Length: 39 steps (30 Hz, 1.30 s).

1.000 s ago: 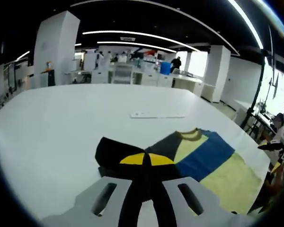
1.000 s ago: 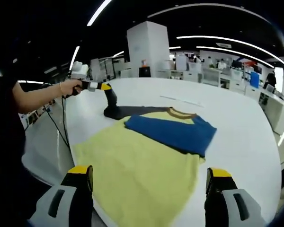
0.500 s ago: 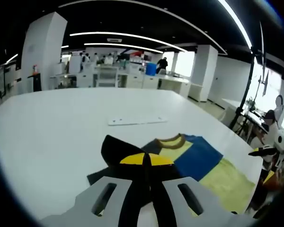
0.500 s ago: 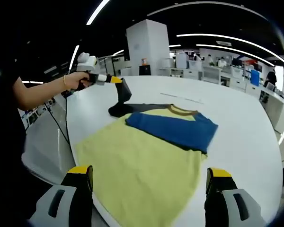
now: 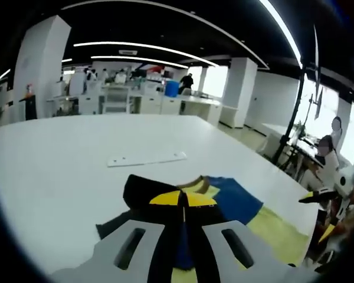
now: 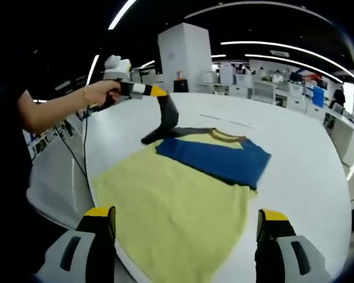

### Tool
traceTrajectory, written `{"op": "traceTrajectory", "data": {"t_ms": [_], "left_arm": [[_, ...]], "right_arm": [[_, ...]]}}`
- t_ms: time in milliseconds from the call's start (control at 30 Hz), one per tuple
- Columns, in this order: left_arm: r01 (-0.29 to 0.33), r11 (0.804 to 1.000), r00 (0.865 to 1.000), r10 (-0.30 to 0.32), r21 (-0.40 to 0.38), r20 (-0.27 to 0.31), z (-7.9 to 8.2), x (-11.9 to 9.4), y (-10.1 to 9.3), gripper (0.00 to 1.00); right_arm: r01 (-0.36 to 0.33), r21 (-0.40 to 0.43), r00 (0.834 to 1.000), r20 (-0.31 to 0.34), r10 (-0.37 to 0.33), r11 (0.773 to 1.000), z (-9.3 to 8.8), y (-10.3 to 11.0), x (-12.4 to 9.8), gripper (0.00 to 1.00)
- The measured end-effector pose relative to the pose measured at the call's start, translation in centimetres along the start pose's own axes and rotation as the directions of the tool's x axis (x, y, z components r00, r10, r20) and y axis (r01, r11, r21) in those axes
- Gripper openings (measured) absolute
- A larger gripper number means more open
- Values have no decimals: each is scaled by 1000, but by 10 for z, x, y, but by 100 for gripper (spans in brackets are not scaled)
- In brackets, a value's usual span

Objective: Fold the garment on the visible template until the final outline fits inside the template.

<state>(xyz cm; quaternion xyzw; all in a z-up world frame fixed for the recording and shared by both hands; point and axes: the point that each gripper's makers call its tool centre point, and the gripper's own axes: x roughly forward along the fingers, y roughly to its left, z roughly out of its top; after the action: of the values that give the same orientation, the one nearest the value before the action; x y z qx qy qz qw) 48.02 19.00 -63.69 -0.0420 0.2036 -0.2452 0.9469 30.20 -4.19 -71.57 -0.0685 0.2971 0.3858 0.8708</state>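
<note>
The left gripper (image 6: 158, 92), jaws closed on the dark grey sleeve (image 6: 165, 118) of the yellow-and-blue knit garment (image 6: 183, 200), has risen higher over the white table (image 6: 307, 153) than a second ago, drawing the sleeve toward the body. The blue sleeve (image 6: 215, 159) already lies folded across. The right gripper (image 6: 186, 221) hangs wide open, empty, near the hem. The second fold is under way.
</note>
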Motion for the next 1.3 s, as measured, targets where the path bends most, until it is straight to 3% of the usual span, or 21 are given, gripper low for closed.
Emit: {"op": "traceTrajectory", "data": {"t_ms": [433, 867, 1300], "left_arm": [[97, 995, 995, -97, 6, 35, 16, 33, -49, 0], [202, 979, 979, -203, 30, 21, 17, 73, -93, 0], [268, 962, 963, -268, 52, -16, 7, 103, -132, 0]], "right_arm": [[9, 18, 1000, -24, -9, 1000, -13, -6, -4, 99], [26, 49, 999, -32, -24, 998, -22, -12, -4, 99], [46, 66, 998, -40, -43, 997, -27, -17, -6, 99]]}}
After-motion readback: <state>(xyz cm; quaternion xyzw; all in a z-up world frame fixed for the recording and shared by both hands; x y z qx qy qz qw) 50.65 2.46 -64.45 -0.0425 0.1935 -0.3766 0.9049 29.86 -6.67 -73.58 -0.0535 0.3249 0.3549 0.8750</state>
